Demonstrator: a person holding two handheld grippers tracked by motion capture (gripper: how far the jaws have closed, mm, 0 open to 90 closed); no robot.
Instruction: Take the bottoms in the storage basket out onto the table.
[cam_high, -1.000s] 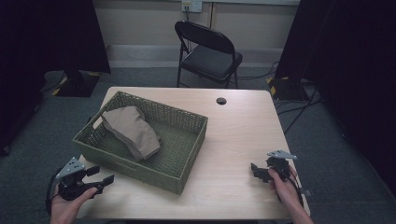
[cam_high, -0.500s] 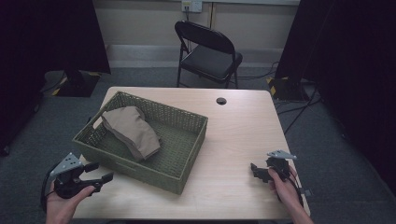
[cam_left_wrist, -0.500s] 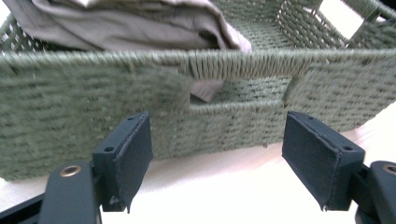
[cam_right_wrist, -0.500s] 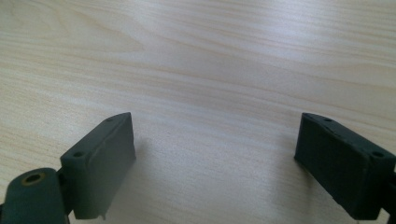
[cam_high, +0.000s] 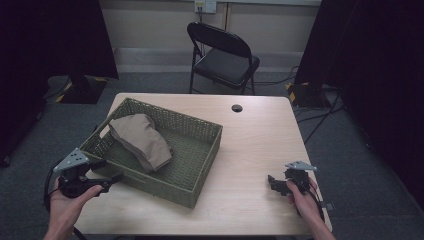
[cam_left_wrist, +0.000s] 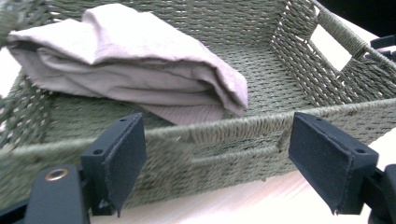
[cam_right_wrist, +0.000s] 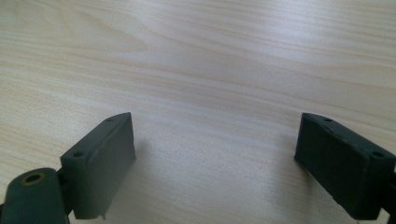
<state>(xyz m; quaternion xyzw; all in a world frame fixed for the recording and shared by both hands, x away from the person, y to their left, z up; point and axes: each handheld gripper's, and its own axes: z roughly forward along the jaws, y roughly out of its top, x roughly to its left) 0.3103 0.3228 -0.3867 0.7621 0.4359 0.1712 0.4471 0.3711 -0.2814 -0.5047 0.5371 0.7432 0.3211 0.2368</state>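
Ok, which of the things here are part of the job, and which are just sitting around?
Part of the job:
- woven basket
- folded cloth lying inside it
- left gripper, jaws just opened wide, nothing between them, facing the basket's near wall
- right gripper, open over bare table

Just lying about:
- folding chair behind the table
- round hole in the tabletop

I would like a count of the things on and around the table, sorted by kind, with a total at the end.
Woven green basket: 1
Folded beige cloth in the basket: 1
Hand-held gripper, left and right, both open: 2
Folding chair behind the table: 1
Table: 1
Total: 6
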